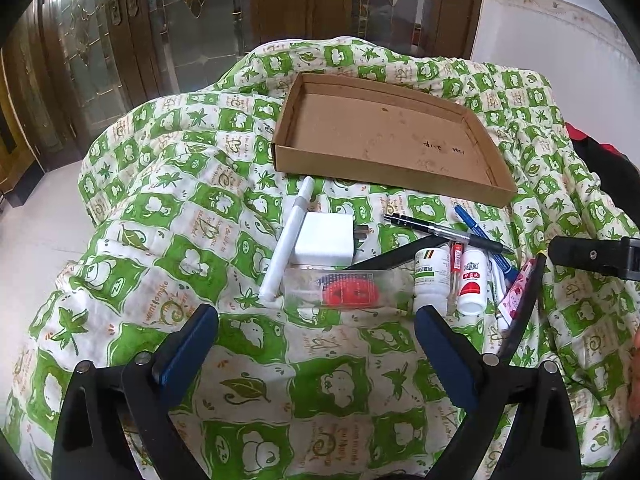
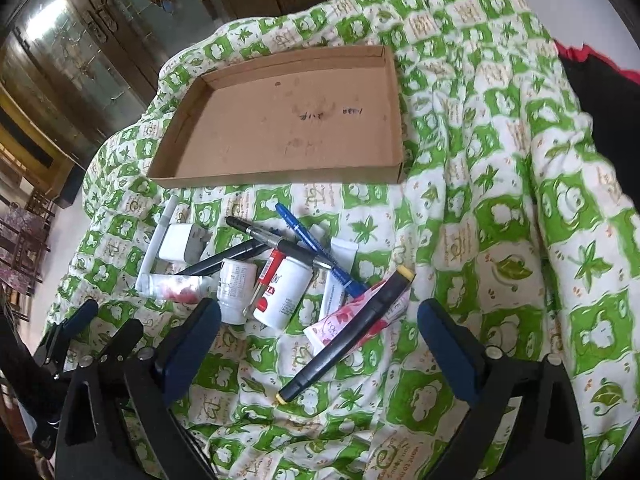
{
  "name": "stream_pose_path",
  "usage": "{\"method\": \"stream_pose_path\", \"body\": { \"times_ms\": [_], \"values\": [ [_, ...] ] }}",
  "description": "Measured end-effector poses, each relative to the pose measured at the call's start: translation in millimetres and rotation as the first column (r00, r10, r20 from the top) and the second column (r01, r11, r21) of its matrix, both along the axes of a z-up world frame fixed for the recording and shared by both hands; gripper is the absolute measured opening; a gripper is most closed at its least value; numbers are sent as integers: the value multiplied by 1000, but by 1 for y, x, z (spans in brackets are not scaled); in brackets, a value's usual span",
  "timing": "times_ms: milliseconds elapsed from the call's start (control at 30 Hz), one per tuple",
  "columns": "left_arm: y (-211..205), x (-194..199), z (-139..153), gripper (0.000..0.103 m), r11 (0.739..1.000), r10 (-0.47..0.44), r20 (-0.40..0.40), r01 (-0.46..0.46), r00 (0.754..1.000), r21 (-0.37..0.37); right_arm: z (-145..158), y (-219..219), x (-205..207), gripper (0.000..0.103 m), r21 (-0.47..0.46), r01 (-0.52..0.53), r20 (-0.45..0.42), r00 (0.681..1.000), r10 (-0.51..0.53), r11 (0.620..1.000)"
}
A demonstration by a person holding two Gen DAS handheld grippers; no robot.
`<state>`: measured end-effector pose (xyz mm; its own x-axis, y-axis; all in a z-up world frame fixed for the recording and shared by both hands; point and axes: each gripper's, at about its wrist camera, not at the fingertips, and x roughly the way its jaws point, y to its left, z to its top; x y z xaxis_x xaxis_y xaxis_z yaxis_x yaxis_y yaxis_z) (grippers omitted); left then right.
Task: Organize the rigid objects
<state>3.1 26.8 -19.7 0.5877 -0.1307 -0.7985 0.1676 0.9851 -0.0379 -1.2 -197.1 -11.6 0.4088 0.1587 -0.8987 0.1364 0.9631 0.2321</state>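
The right tongs (image 2: 319, 338), spread wide and empty, are being held nearest the black marker (image 2: 347, 334). Its long axis is lying diagonally between the fingers; the left tongs (image 1: 316, 342) are likewise gaping empty.

You have the tray (image 1: 384, 136) lying on the quilt (image 1: 160, 208) at the far side. Nearer you, the charger (image 1: 325, 240) sits left in the pile, touching the stick (image 1: 286, 238) on its left. The two bottles (image 2: 256, 290) lie side by side further right, with the marker (image 2: 348, 334) right of them, nearest you.
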Motion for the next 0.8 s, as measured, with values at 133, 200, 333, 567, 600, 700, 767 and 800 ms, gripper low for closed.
{"method": "stream_pose_path", "body": {
  "times_ms": [133, 200, 333, 567, 600, 700, 767, 800],
  "values": [
    [0, 0, 0, 100, 1000, -1, 2, 1, 1000, 3, -9, -6, 1, 90, 48, 25, -48, 999, -23, 999],
    [0, 0, 0, 100, 1000, -5, 4, 5, 1000, 3, -13, -7, 1, 84, 69, 32, -68, 997, -28, 997],
    [-1, -1, 3, 100, 1000, -12, 13, 13, 1000, -3, -25, -12, 3, 71, 120, 48, -118, 993, -33, 992],
    [-4, -4, 4, 100, 1000, -24, 22, 24, 999, -4, -51, -23, 4, 52, 197, 109, -217, 974, -65, 974],
    [-5, -4, 4, 100, 1000, -26, 22, 26, 999, -4, -53, -22, 4, 52, 195, 110, -222, 973, -66, 975],
    [-7, -5, 4, 100, 1000, -30, 23, 30, 999, 3, -59, -21, 4, 52, 184, 110, -246, 967, -63, 977],
    [-9, -5, 3, 100, 999, -33, 23, 33, 999, 6, -63, -20, 4, 51, 174, 112, -254, 965, -65, 978],
    [-10, -5, 3, 100, 999, -35, 21, 35, 999, 8, -65, -18, 5, 48, 165, 109, -256, 964, -65, 980]
  ]
}}
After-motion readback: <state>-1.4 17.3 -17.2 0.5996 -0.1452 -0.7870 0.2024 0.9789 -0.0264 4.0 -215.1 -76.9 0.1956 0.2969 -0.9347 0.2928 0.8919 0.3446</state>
